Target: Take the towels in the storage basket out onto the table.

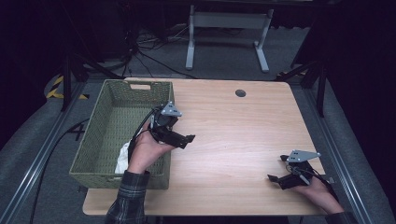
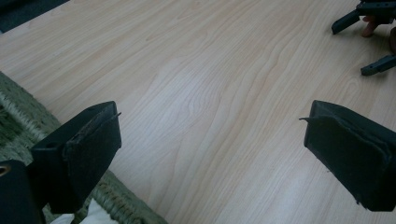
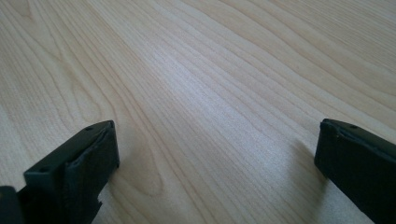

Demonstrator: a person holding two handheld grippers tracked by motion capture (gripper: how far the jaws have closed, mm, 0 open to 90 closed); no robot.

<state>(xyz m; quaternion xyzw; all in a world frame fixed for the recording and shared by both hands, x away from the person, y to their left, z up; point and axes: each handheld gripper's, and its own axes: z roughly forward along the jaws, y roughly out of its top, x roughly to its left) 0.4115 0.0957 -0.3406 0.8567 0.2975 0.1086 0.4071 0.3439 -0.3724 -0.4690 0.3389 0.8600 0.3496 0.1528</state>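
Your left gripper (image 1: pixel 187 140) hangs over the basket's (image 1: pixel 95 125) right rim, jaws spread wide and empty, pointing across the counter (image 1: pixel 233 126). The white cloth (image 1: pixel 123 157) lies in the basket's near right corner, just under your wrist. Your right gripper (image 1: pixel 276 179) rests low at the counter's near right, also wide open and empty. Dip the left without looking and a jaw may snag the woven rim, dragging the basket.

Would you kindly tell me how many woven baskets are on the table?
1. The green woven basket sits at the table's left side, under the left claw; something white lies inside, partly hidden by the hand.
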